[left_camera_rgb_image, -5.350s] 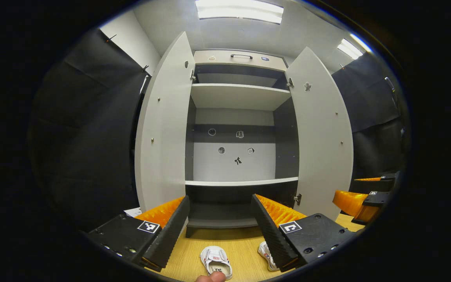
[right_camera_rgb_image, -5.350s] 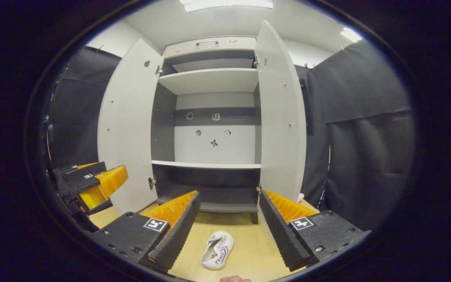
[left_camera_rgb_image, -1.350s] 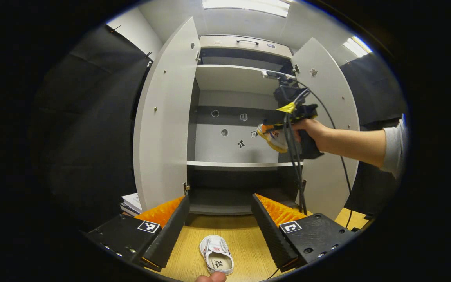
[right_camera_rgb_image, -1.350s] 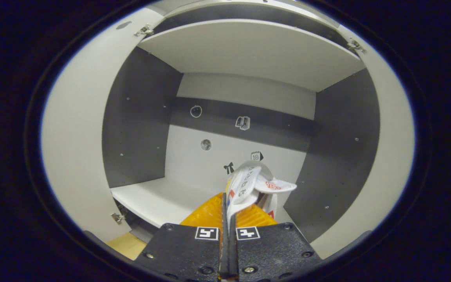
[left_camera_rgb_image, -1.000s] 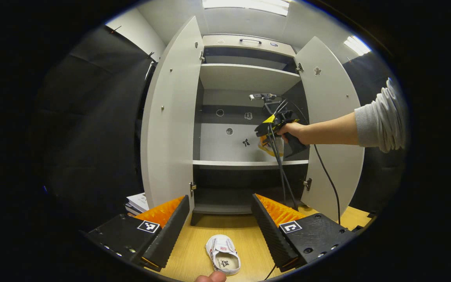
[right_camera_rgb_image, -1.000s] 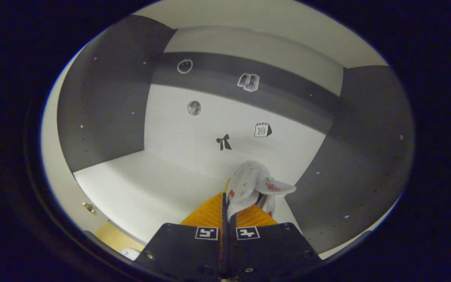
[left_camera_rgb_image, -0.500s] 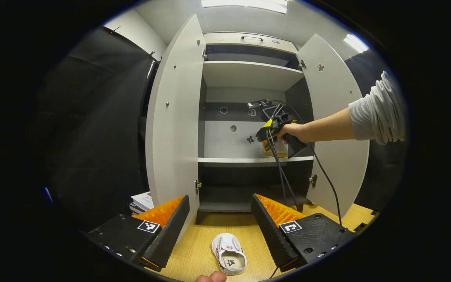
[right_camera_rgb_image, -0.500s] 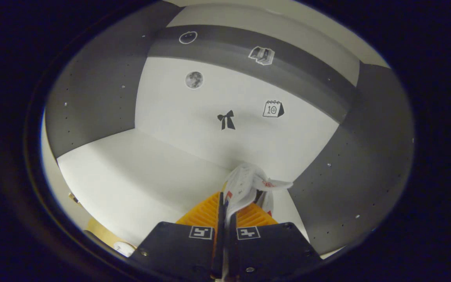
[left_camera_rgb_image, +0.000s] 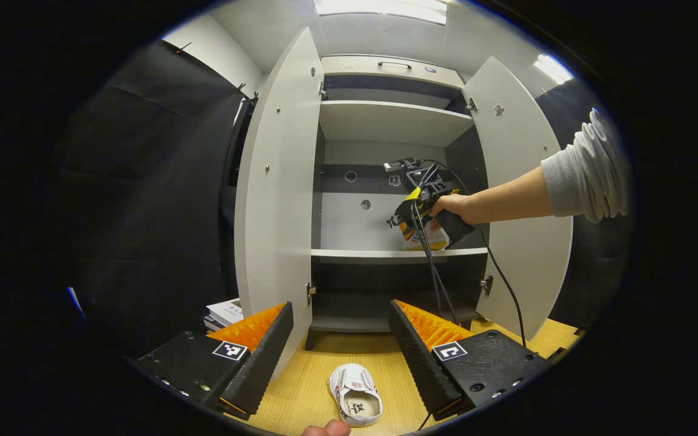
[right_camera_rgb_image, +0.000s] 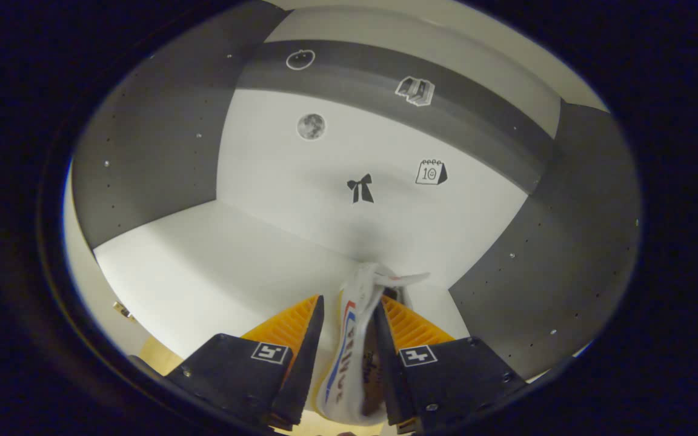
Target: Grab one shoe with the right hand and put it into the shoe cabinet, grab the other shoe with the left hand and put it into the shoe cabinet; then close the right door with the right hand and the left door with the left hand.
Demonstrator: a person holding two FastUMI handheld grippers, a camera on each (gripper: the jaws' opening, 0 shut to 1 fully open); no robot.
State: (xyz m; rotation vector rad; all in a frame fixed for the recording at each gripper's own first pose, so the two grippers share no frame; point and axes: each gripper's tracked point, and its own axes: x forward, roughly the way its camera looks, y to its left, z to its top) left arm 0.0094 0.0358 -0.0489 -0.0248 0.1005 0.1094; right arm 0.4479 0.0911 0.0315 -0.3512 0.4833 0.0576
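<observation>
Inside the shoe cabinet [left_camera_rgb_image: 282,181], the right gripper [right_camera_rgb_image: 346,339] reaches over the middle shelf [right_camera_rgb_image: 216,266]; its fingers stand apart around one shoe [right_camera_rgb_image: 352,357], perhaps still touching. Lower, the left gripper [left_camera_rgb_image: 340,351] hovers wide open above the other shoe [left_camera_rgb_image: 355,395] on the table [left_camera_rgb_image: 300,387].
</observation>
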